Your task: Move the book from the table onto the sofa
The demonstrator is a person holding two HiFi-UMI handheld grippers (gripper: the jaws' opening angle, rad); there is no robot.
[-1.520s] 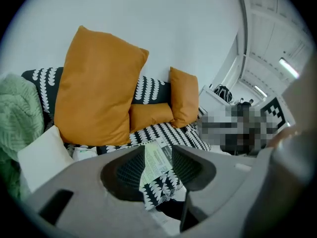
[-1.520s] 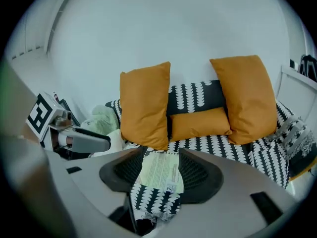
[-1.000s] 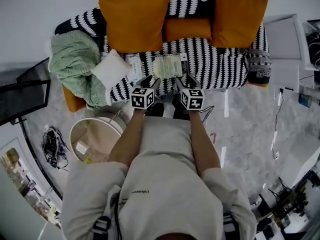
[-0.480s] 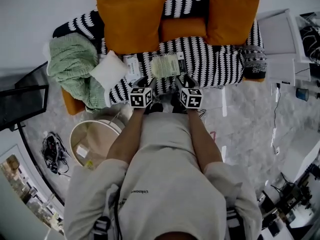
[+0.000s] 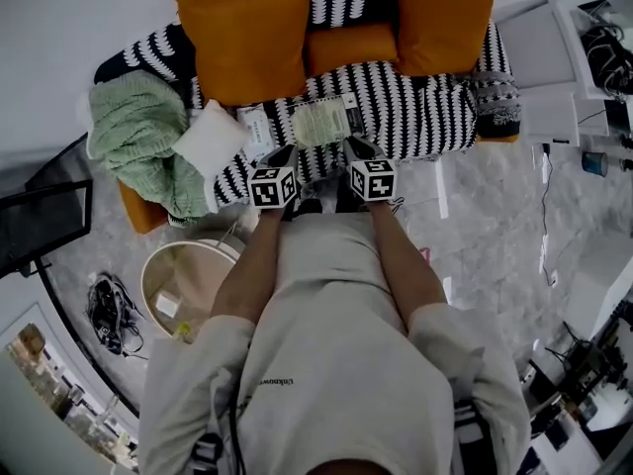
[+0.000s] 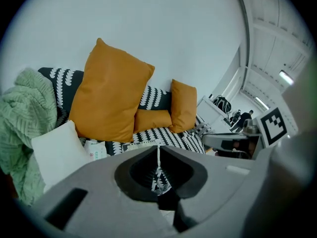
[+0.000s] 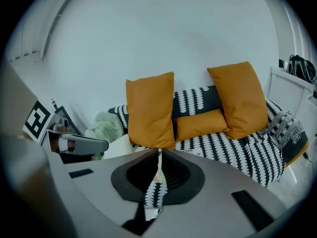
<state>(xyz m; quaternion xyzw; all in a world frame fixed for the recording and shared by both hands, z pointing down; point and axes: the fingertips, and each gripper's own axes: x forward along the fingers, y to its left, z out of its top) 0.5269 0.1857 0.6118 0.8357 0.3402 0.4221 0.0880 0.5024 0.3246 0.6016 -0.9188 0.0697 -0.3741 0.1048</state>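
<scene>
Book [image 5: 321, 122] lies on sofa [image 5: 420, 107] overhead; own views show left tool [image 6: 158, 148], right tool [image 7: 159, 153] just closed empty.

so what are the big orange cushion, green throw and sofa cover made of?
Big orange cushion: likely plain matte cloth, no sheen, soft creases. Green throw: chunky textured fabric, maybe knit; raised ribbing shows. Sofa cover: matte black-and-white patterned fabric; weave too small to tell.

The book [image 5: 321, 122] lies flat on the striped sofa [image 5: 425, 107] seat, right of a white pillow [image 5: 210, 139], before orange cushions [image 5: 247, 33].
</scene>
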